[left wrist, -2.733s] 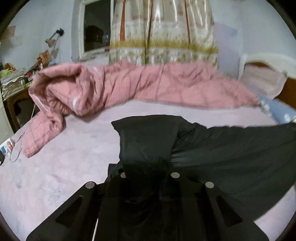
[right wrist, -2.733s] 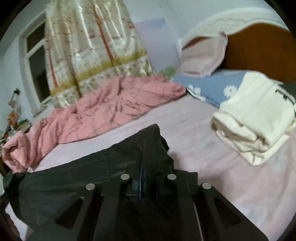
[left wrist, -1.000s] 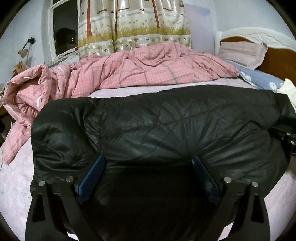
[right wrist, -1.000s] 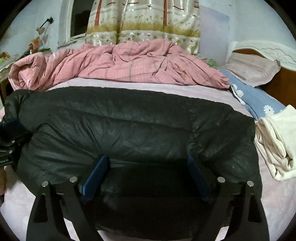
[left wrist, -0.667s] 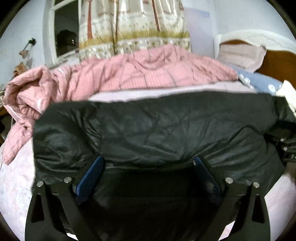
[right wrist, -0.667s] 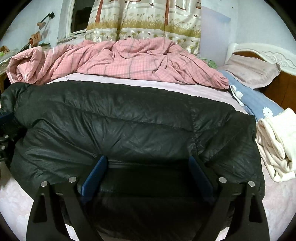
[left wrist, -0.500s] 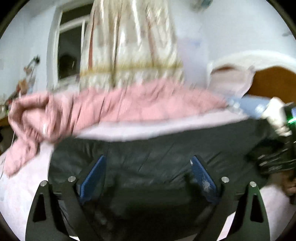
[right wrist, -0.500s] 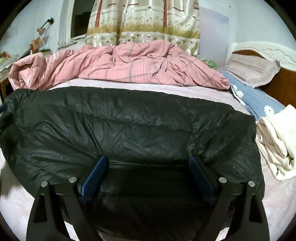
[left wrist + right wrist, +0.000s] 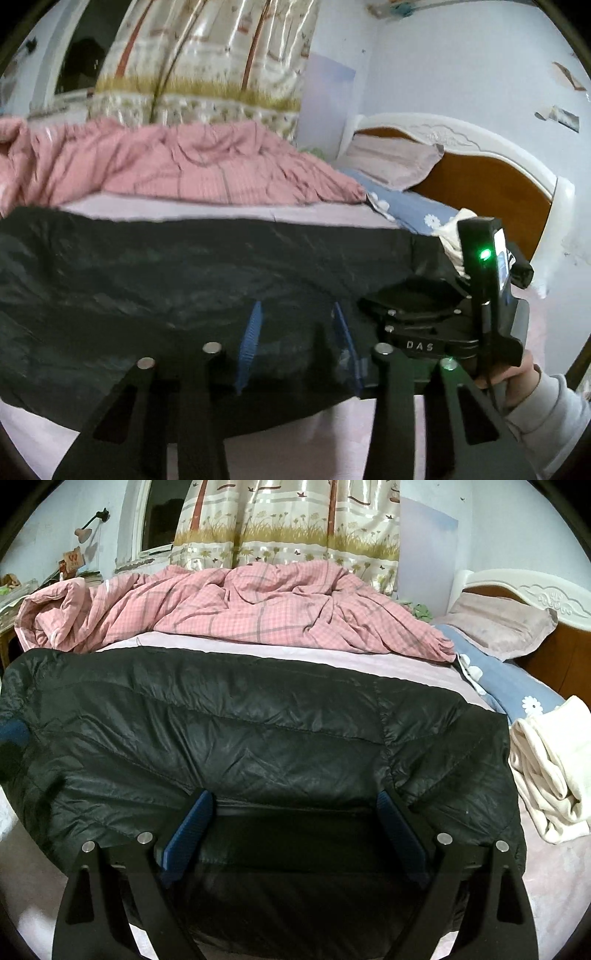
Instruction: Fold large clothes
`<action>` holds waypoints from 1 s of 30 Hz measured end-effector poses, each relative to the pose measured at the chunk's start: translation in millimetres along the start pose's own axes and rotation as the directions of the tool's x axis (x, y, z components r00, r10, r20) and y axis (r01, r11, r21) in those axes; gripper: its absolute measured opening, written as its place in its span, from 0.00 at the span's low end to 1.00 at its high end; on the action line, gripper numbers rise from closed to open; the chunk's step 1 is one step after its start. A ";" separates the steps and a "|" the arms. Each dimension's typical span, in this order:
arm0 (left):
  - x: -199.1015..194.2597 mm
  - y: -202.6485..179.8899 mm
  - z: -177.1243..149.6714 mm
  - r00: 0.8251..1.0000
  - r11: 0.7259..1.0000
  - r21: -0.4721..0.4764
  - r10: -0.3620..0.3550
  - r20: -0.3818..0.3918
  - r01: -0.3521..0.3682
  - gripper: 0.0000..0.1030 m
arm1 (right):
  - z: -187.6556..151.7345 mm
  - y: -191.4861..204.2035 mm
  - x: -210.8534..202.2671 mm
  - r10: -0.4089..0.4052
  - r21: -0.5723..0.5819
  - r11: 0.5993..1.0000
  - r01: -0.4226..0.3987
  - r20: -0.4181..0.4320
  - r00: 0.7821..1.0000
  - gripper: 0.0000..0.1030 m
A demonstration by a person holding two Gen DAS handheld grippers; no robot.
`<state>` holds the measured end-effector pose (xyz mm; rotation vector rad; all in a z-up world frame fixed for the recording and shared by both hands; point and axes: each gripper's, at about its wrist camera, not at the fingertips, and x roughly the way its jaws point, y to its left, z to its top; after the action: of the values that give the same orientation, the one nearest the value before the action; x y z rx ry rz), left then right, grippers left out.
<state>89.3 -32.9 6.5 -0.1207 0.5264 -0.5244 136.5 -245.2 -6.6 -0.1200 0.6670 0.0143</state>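
so my left gripper (image 9: pixel 295 332) has just been closing, its blue pads (image 9: pixel 251 332) now drawn near each other over the black puffer jacket (image 9: pixel 258 738); some dark fabric sits between them, but i cannot tell if they truly pinch it. my right gripper (image 9: pixel 295 819) stands wide, pads apart over the jacket's near edge, gripping nothing. the jacket lies spread across the pink bed sheet (image 9: pixel 424 668), with the pink checked quilt (image 9: pixel 258 605) bunched behind it and a folded cream garment (image 9: pixel 554 768) just beside its right end. in the left view my right hand (image 9: pixel 517 380) holds that other tool.
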 end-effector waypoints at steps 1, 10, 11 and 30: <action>3.7 0.7 -1.3 1.000 1.000 -0.011 -0.010 -0.025 0.010 0.30 | -0.2 -0.2 -0.9 0.003 0.002 1.000 -0.003 0.003 1.000 0.89; 43.3 9.3 -13.3 0.970 0.997 -0.079 -0.011 -0.242 -0.009 0.17 | 4.6 -1.5 -33.9 0.125 0.024 0.992 -0.128 0.086 0.988 0.33; 45.8 8.8 -15.3 0.970 0.997 -0.077 -0.006 -0.245 -0.013 0.17 | 4.6 -1.7 -41.4 0.178 0.040 0.982 -0.182 0.097 0.979 0.31; 57.5 37.1 -19.1 0.957 0.971 -0.238 -0.093 -0.275 0.026 0.19 | 61.0 76.5 50.0 0.317 0.111 0.948 -0.297 -0.311 0.896 0.13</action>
<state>138.5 -29.6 -44.7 -0.2878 0.8686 -0.5419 209.5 -163.4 1.9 0.0460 1.0129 0.2852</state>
